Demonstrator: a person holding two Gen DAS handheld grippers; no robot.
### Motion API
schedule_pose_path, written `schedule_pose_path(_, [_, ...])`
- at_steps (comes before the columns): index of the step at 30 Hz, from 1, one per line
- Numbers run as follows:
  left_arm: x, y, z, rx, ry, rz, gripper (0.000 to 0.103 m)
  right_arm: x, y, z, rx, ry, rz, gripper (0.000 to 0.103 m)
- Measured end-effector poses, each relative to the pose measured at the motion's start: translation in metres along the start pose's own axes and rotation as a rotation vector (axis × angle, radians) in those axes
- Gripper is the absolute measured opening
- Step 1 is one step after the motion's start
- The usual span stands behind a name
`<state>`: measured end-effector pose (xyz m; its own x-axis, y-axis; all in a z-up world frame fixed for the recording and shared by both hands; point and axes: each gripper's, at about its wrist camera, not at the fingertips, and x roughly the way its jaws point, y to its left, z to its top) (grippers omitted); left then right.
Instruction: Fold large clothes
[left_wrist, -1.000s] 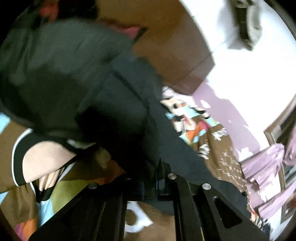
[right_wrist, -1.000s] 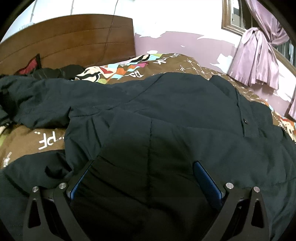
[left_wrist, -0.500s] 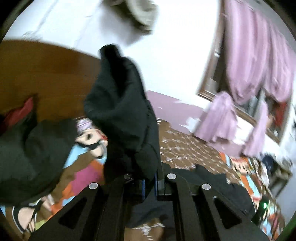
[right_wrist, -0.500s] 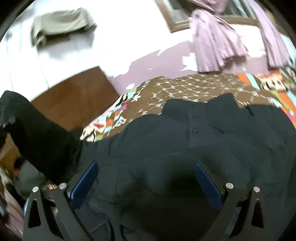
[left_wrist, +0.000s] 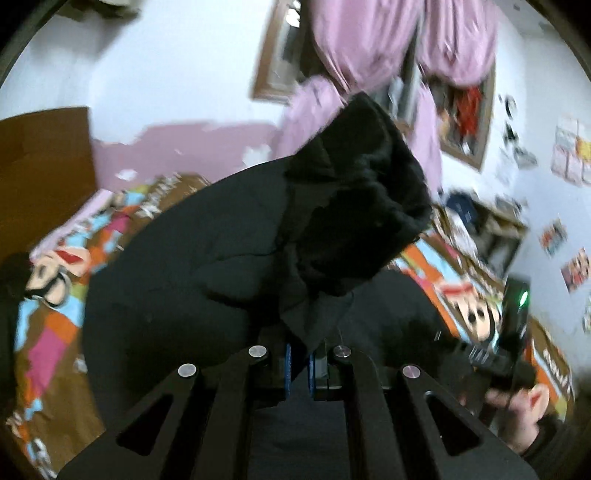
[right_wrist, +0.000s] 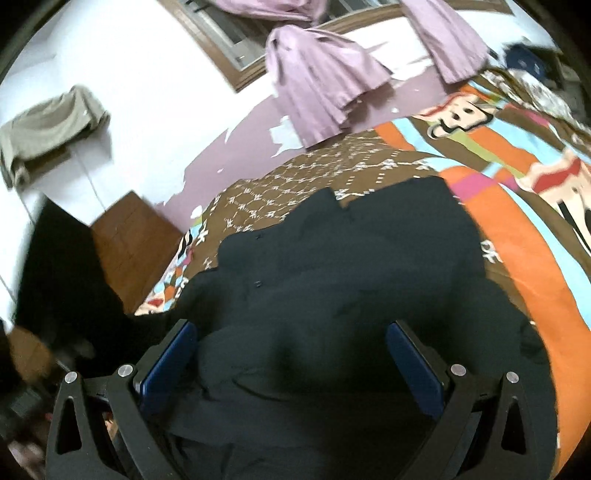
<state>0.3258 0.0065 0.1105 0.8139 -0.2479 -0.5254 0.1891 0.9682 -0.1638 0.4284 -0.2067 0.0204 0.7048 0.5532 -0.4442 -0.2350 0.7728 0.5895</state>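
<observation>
A large dark navy jacket (right_wrist: 351, 280) lies spread on a bed with a colourful cartoon bedspread (right_wrist: 517, 192). My left gripper (left_wrist: 300, 363) is shut on a fold of the jacket (left_wrist: 229, 258) and holds its fleece-lined end (left_wrist: 362, 206) lifted above the bed. My right gripper (right_wrist: 291, 362) is open and empty, its blue pads (right_wrist: 170, 362) wide apart just above the jacket's body. The lifted part shows as a dark blur at the left of the right wrist view (right_wrist: 62, 280).
A wooden headboard (right_wrist: 129, 236) stands at the bed's far end. Pink curtains (right_wrist: 321, 74) hang at a window. A grey garment (right_wrist: 48, 129) hangs on the white wall. The hand with the other gripper (left_wrist: 513, 391) shows at right in the left wrist view.
My left gripper has swung the held jacket part up and across to the right over the jacket's body. My right gripper has tilted and turned, staying open over the jacket.
</observation>
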Motion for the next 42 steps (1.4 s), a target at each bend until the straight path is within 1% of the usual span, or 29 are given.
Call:
schedule_pose_path(2, [0.024, -0.015, -0.014, 0.006, 0.066, -0.023, 0.004, -0.008, -0.026, -0.003, 0.092, 0.001, 0.075, 0.103])
schedule_pose_path(4, [0.052, -0.023, -0.036, -0.002, 0.161, -0.056, 0.004, -0.009, -0.046, -0.008, 0.188, 0.010, 0.134, 0.103])
schedule_pose_path(5, [0.060, -0.024, -0.046, -0.005, 0.196, -0.069, 0.004, -0.009, -0.054, -0.010, 0.228, 0.026, 0.158, 0.103])
schedule_pose_path(7, [0.083, -0.029, -0.068, 0.004, 0.274, -0.085, 0.004, -0.006, -0.062, -0.014, 0.268, 0.075, 0.198, 0.103])
schedule_pose_path(9, [0.095, -0.025, -0.087, 0.019, 0.318, -0.078, 0.004, -0.005, -0.061, -0.015, 0.253, 0.102, 0.219, 0.103])
schedule_pose_path(11, [0.105, -0.020, -0.103, 0.025, 0.347, -0.067, 0.004, -0.002, -0.053, -0.016, 0.227, 0.129, 0.239, 0.101])
schedule_pose_path(13, [0.106, -0.010, -0.112, 0.028, 0.352, -0.064, 0.004, 0.005, -0.046, -0.017, 0.228, 0.168, 0.268, 0.095])
schedule_pose_path(14, [0.104, -0.007, -0.113, 0.035, 0.350, -0.061, 0.004, 0.010, -0.044, -0.017, 0.229, 0.185, 0.270, 0.094])
schedule_pose_path(15, [0.105, -0.007, -0.112, 0.046, 0.347, -0.057, 0.004, 0.016, -0.040, -0.018, 0.223, 0.209, 0.270, 0.088])
schedule_pose_path(16, [0.104, -0.010, -0.111, 0.055, 0.344, -0.052, 0.004, 0.022, -0.036, -0.020, 0.215, 0.233, 0.264, 0.076])
schedule_pose_path(17, [0.104, -0.012, -0.111, 0.065, 0.342, -0.046, 0.004, 0.028, -0.032, -0.021, 0.208, 0.255, 0.258, 0.067])
schedule_pose_path(18, [0.102, -0.014, -0.112, 0.075, 0.340, -0.042, 0.004, 0.032, -0.030, -0.023, 0.204, 0.271, 0.256, 0.052])
schedule_pose_path(19, [0.102, -0.018, -0.116, 0.085, 0.338, -0.039, 0.004, 0.035, -0.027, -0.024, 0.202, 0.283, 0.257, 0.043])
schedule_pose_path(20, [0.102, -0.019, -0.118, 0.093, 0.336, -0.034, 0.004, 0.037, -0.026, -0.024, 0.200, 0.283, 0.260, 0.039])
schedule_pose_path(22, [0.100, -0.021, -0.126, 0.102, 0.336, -0.031, 0.004, 0.037, -0.024, -0.024, 0.177, 0.278, 0.245, 0.009])
schedule_pose_path(23, [0.100, -0.021, -0.126, 0.104, 0.341, -0.032, 0.005, 0.036, -0.023, -0.023, 0.153, 0.274, 0.223, 0.008])
schedule_pose_path(25, [0.099, -0.021, -0.127, 0.109, 0.358, -0.027, 0.009, 0.031, -0.022, -0.023, 0.118, 0.253, 0.201, 0.005])
schedule_pose_path(27, [0.096, -0.020, -0.127, 0.100, 0.367, -0.045, 0.015, 0.018, -0.015, -0.020, 0.068, 0.195, 0.176, 0.005])
schedule_pose_path(28, [0.093, -0.020, -0.127, 0.093, 0.370, -0.059, 0.022, 0.010, -0.012, -0.016, 0.049, 0.159, 0.168, 0.005])
schedule_pose_path(29, [0.090, -0.018, -0.127, 0.080, 0.376, -0.081, 0.034, 0.000, -0.009, -0.010, 0.033, 0.115, 0.161, 0.005])
schedule_pose_path(30, [0.086, -0.017, -0.126, 0.066, 0.380, -0.105, 0.040, -0.007, -0.007, -0.007, 0.021, 0.081, 0.156, 0.005])
schedule_pose_path(31, [0.080, -0.015, -0.125, 0.042, 0.378, -0.138, 0.050, -0.018, -0.004, -0.001, 0.002, 0.034, 0.147, 0.005])
schedule_pose_path(32, [0.074, -0.013, -0.123, 0.017, 0.368, -0.172, 0.055, -0.026, 0.001, 0.005, -0.019, -0.003, 0.135, 0.005])
schedule_pose_path(33, [0.067, -0.012, -0.122, 0.003, 0.355, -0.196, 0.055, -0.034, 0.004, 0.009, -0.044, -0.038, 0.115, 0.005])
schedule_pose_path(34, [0.063, -0.012, -0.119, 0.002, 0.348, -0.203, 0.055, -0.040, 0.008, 0.013, -0.068, -0.065, 0.090, 0.005])
schedule_pose_path(36, [0.053, -0.014, -0.114, 0.025, 0.327, -0.197, 0.055, -0.053, 0.012, 0.020, -0.110, -0.127, 0.036, 0.005])
schedule_pose_path(38, [0.046, -0.014, -0.107, 0.044, 0.309, -0.175, 0.055, -0.063, 0.009, 0.026, -0.122, -0.175, -0.027, 0.005])
schedule_pose_path(40, [0.041, -0.009, -0.101, 0.043, 0.286, -0.173, 0.055, -0.066, 0.000, 0.027, -0.110, -0.197, -0.095, 0.005])
schedule_pose_path(42, [0.036, 0.001, -0.095, 0.016, 0.257, -0.172, 0.055, -0.065, -0.014, 0.026, -0.111, -0.204, -0.171, 0.005])
